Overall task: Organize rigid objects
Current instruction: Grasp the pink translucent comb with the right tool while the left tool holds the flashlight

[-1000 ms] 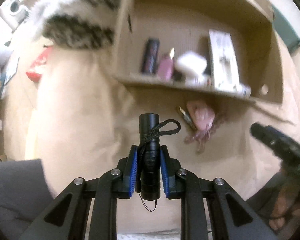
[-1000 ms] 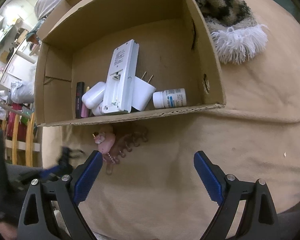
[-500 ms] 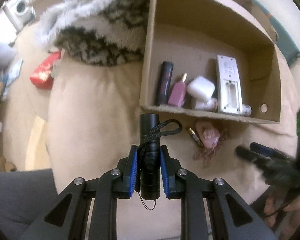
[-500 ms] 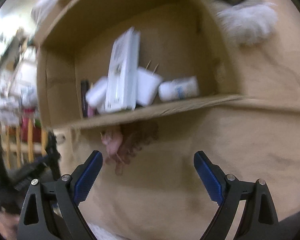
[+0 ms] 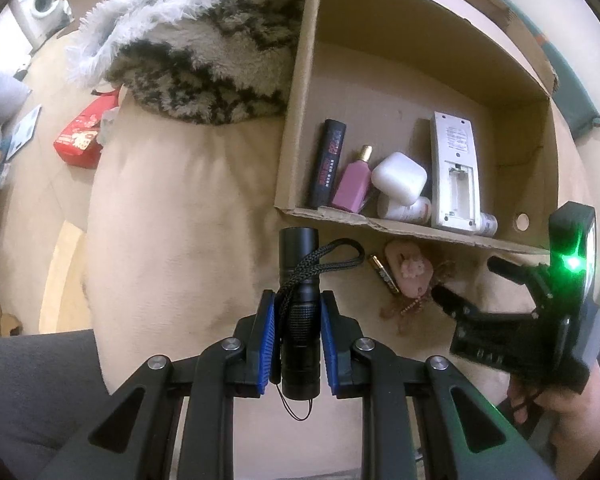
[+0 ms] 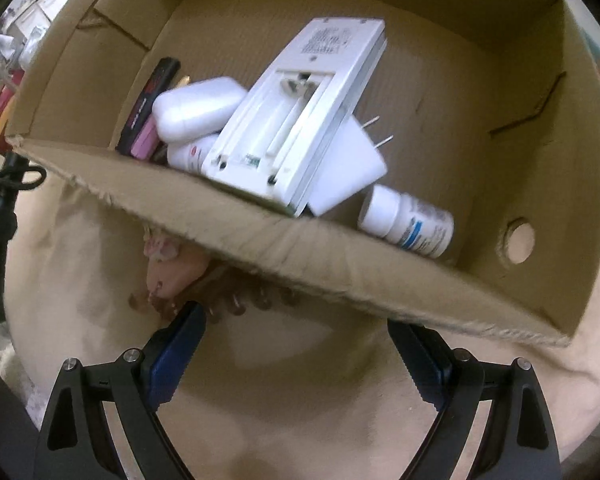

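the black flashlight (image 5: 300,312) stands upright in the lower centre of the left wrist view, clamped between the blue pads of the left gripper (image 5: 298,324); its braided wrist cord (image 5: 324,258) loops off to the right of the barrel. the flashlight sits just below the near wall of the cardboard box (image 5: 380,224), outside it.

box contents, left to right in the left wrist view: a black tube (image 5: 328,162), a pink perfume bottle (image 5: 354,182), a white earbud case (image 5: 398,178) resting on a small white bottle (image 5: 406,210), and a white remote (image 5: 456,176) lying back-up with its battery bay uncovered. in the right wrist view a white plug adapter (image 6: 348,172) lies under the remote and a white pill bottle (image 6: 410,226) lies on its side at the right. the upper and right part of the box floor is bare.

outside the near wall, on the beige cushion (image 5: 172,208), lie a small battery (image 5: 384,274) and a pink hair claw (image 5: 410,272). the right gripper (image 6: 296,356) is spread wide and grips nothing, its left fingertip just beside the claw. a furry blanket (image 5: 204,56) borders the box at upper left.
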